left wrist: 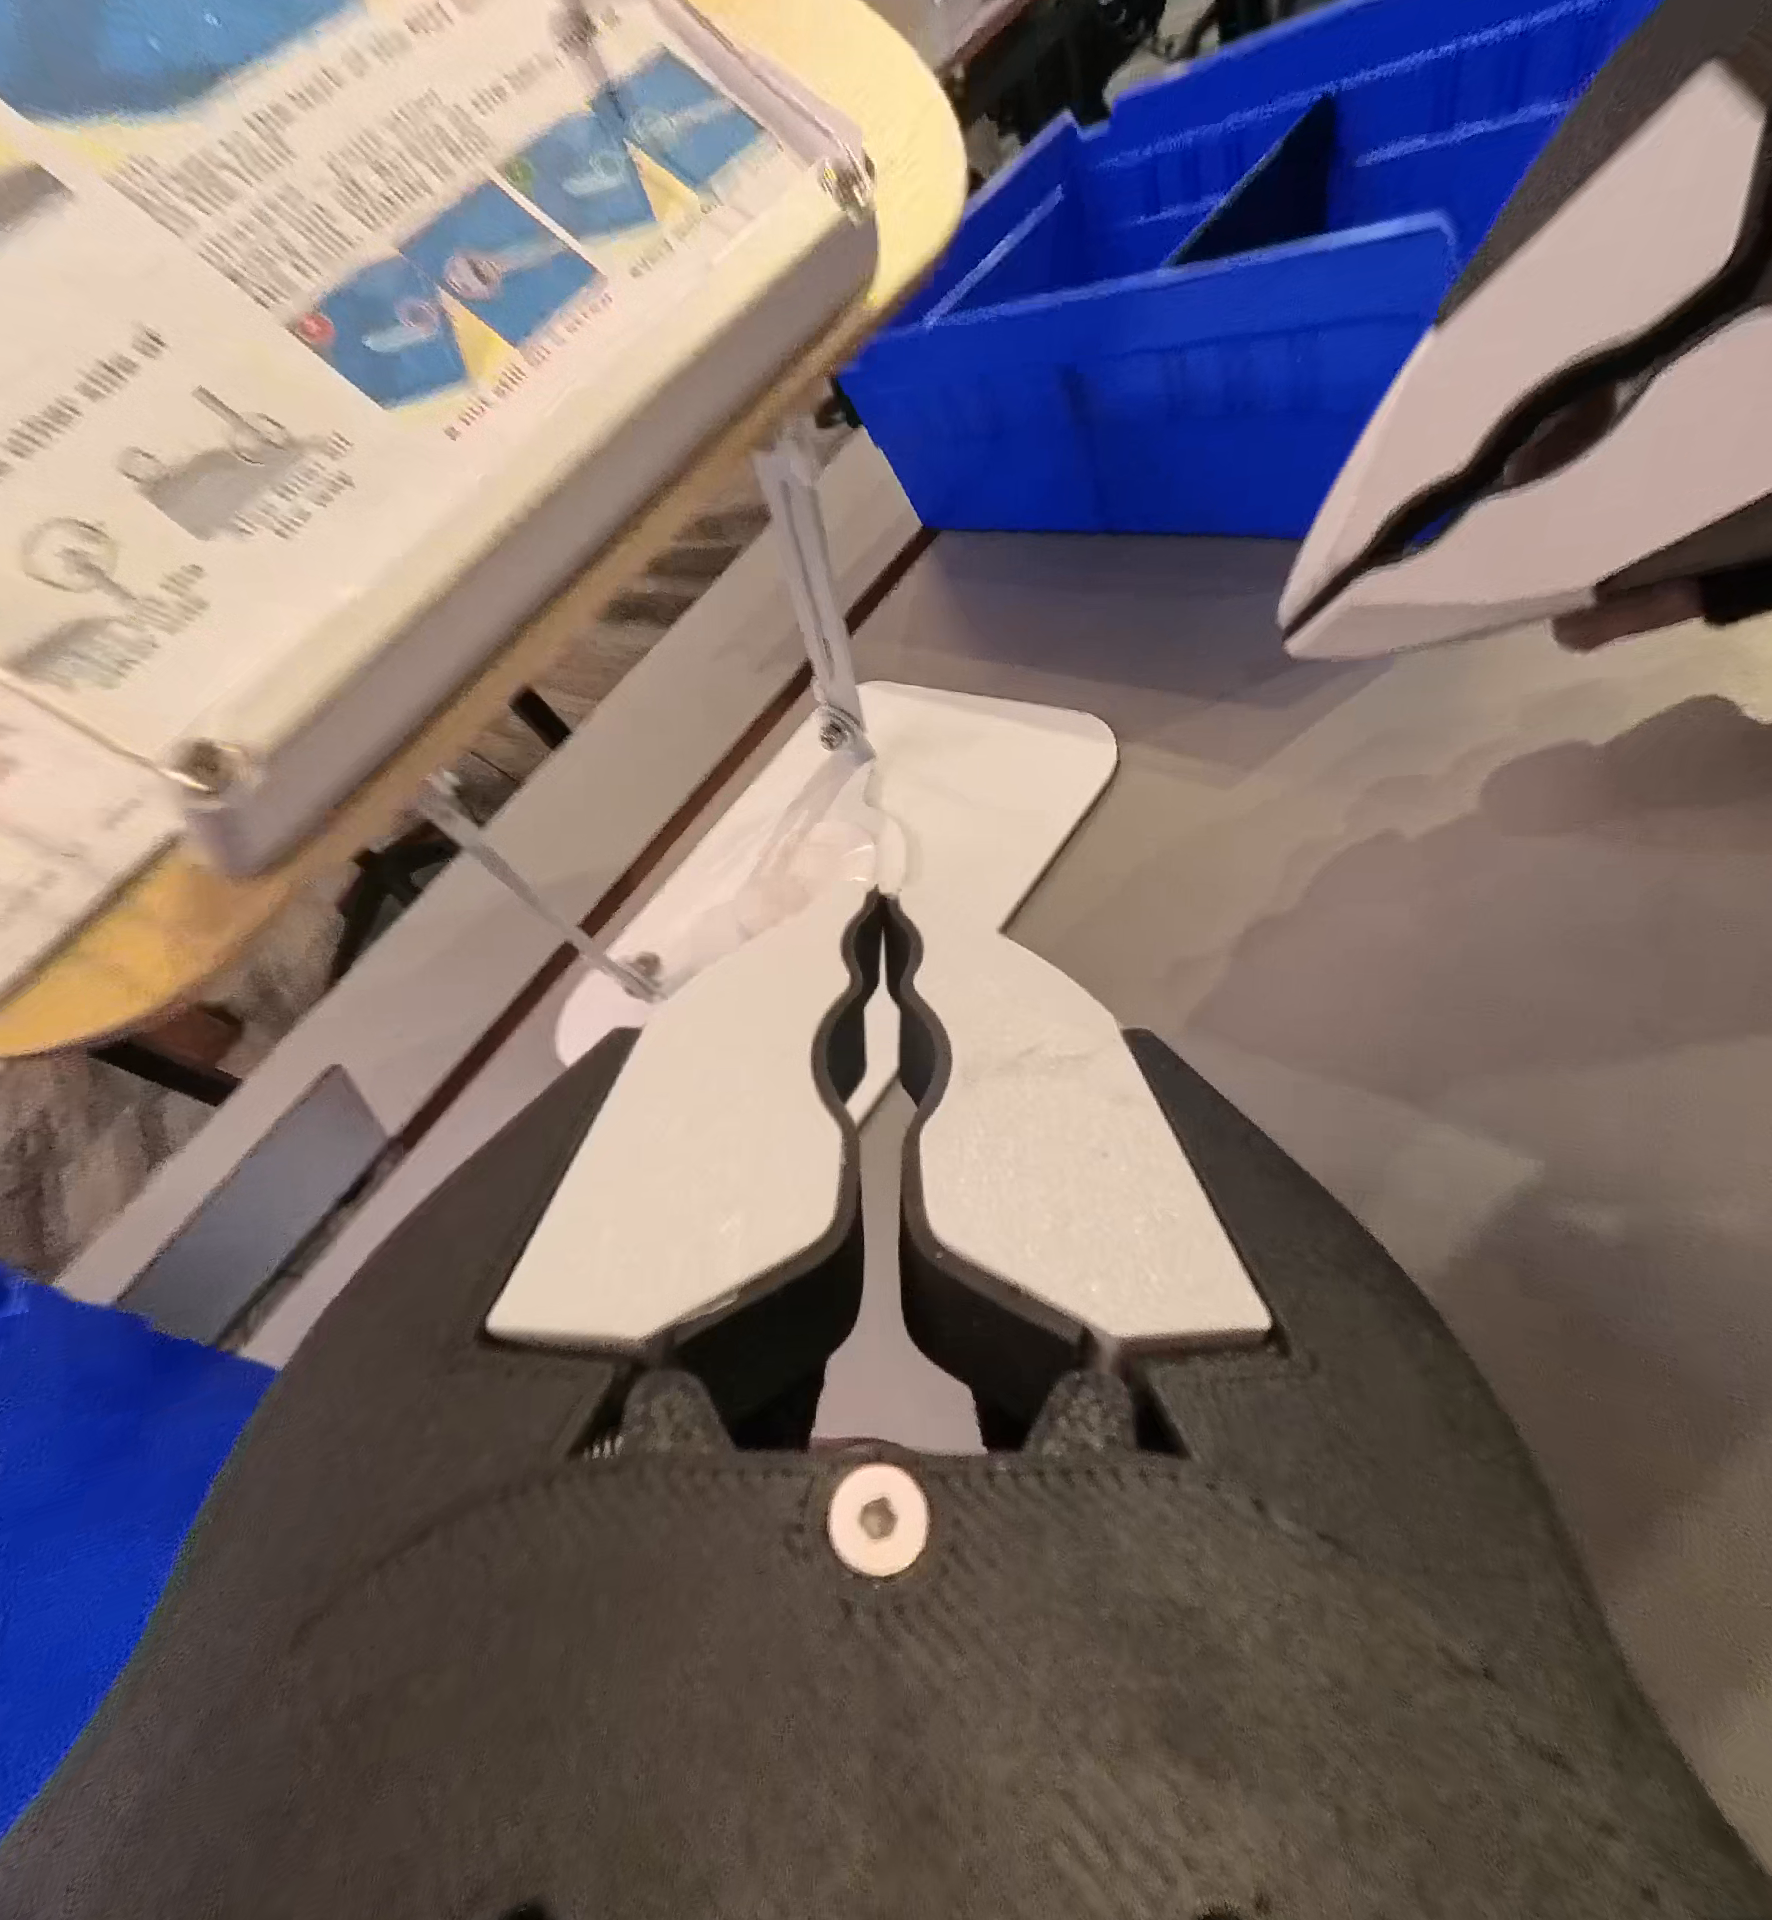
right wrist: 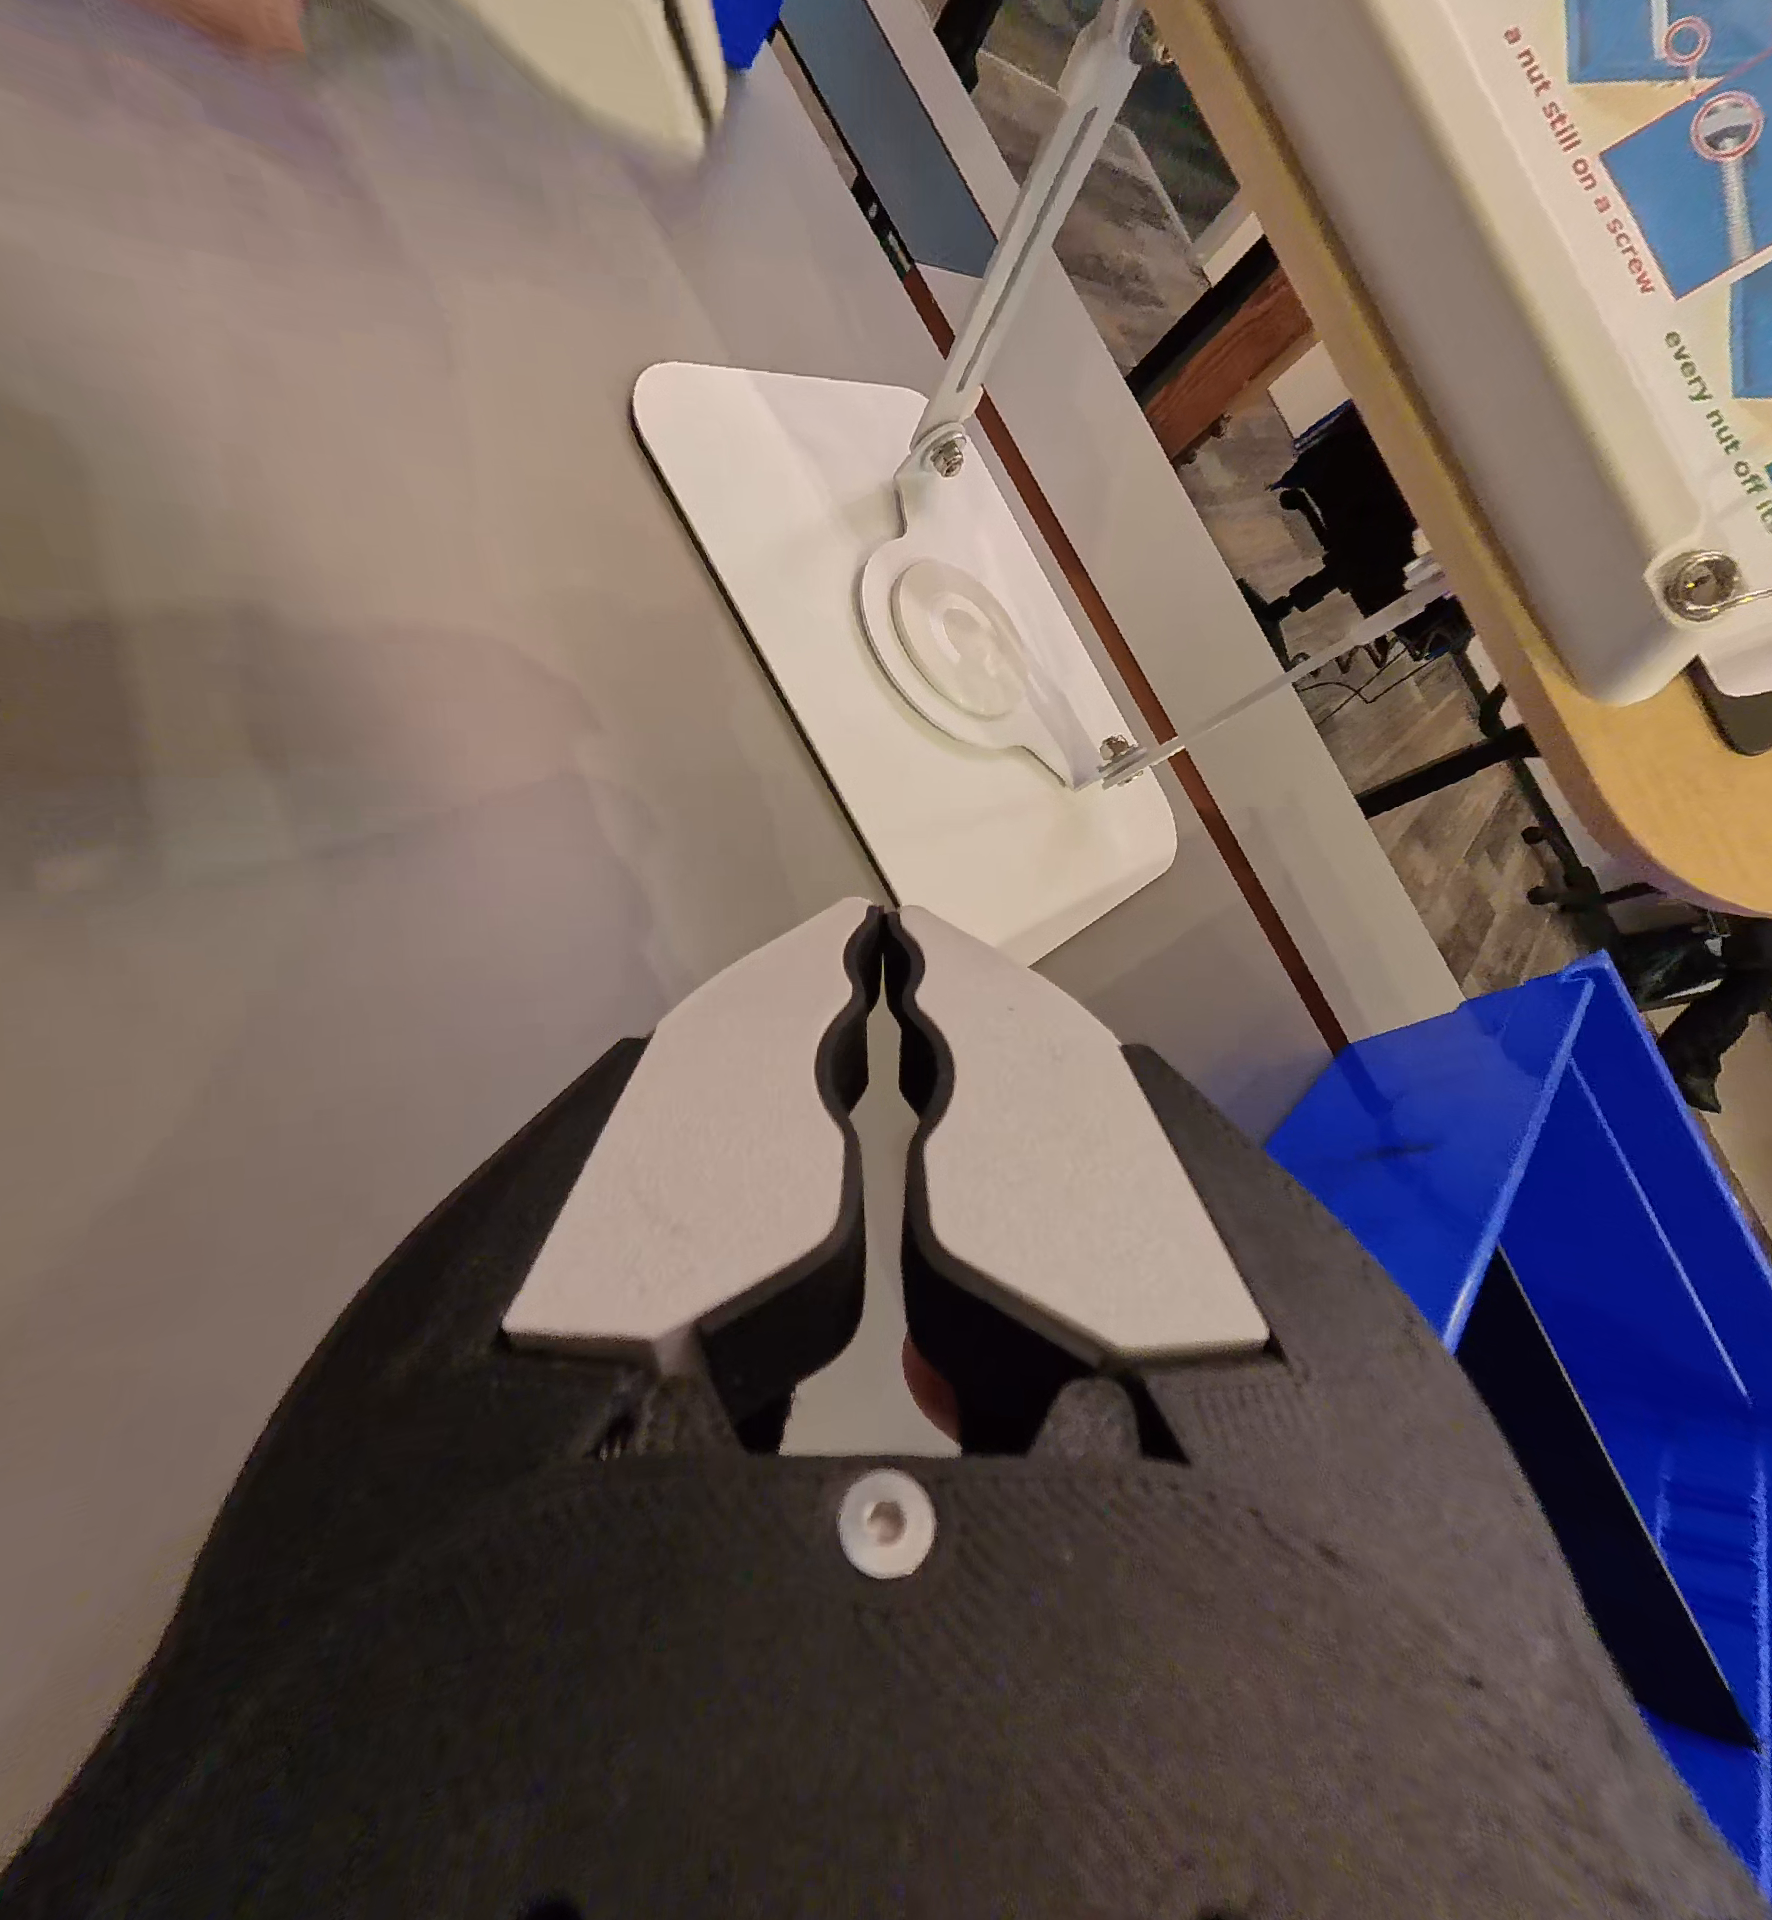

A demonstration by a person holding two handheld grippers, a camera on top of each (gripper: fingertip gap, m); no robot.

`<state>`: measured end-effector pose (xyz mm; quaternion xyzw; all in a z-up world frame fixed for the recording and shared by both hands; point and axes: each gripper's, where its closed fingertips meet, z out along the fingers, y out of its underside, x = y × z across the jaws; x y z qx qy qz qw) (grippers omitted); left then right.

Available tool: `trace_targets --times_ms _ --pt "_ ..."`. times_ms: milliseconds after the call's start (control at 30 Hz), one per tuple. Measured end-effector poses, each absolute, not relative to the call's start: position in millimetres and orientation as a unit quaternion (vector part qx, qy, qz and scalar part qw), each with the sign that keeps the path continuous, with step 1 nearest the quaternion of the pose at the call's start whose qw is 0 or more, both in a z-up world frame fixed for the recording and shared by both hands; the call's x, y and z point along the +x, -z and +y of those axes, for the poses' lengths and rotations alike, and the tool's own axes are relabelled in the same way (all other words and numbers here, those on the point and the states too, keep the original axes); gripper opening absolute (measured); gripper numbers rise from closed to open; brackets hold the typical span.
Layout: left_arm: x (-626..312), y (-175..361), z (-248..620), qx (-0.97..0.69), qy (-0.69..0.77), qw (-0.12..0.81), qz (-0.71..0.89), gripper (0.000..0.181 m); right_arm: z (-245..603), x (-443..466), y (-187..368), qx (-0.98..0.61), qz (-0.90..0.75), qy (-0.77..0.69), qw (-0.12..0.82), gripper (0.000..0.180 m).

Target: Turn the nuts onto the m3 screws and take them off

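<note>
The left hand-held gripper (left wrist: 880, 914) is clenched with nothing between its tips, and the right hand-held gripper (right wrist: 880, 920) is likewise clenched and empty; both hover above the grey counter (left wrist: 1381, 987). Just past the tips lies a white stand base (right wrist: 788, 499) whose thin struts carry a tilted instruction card (left wrist: 290, 364). A divided blue bin (left wrist: 1121, 416) sits beyond it on the counter, and a second blue bin (right wrist: 1588, 1299) is beside the right one. No nuts or screws can be seen; presumably they lie in the bins, hidden by the walls. Such parts would be tiny, hard, light and slippery: pinch a nut across its flats with the very tips, and hold a screw by its head, leaving the thread free.
</note>
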<state>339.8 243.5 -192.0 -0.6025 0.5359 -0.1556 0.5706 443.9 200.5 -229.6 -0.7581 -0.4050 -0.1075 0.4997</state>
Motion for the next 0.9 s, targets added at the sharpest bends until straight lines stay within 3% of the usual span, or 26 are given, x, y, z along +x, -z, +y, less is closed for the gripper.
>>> trace_targets --times_ms 33,233,367,533,900 --pt "334.3 178.7 242.8 -0.596 0.152 0.583 0.531 0.0 200.4 444.6 230.3 -0.758 -0.405 0.108 0.5 0.0" --pt "242.1 93.2 268.2 -0.606 0.06 0.626 0.487 0.01 199.6 445.3 235.3 -0.757 -0.413 0.102 0.496 0.0" --pt "168.6 70.2 302.7 -0.626 0.059 0.62 0.47 0.012 198.9 444.1 236.2 -0.757 -0.416 0.094 0.495 0.0" --pt "105.4 129.2 375.2 -0.712 -0.034 0.492 0.5 0.013 198.6 442.5 240.4 -0.758 -0.421 0.085 0.49 0.0" --pt "77.9 251.8 454.0 -0.876 0.033 0.313 0.366 0.02 199.3 442.9 246.5 -0.762 -0.425 0.081 0.482 0.0"
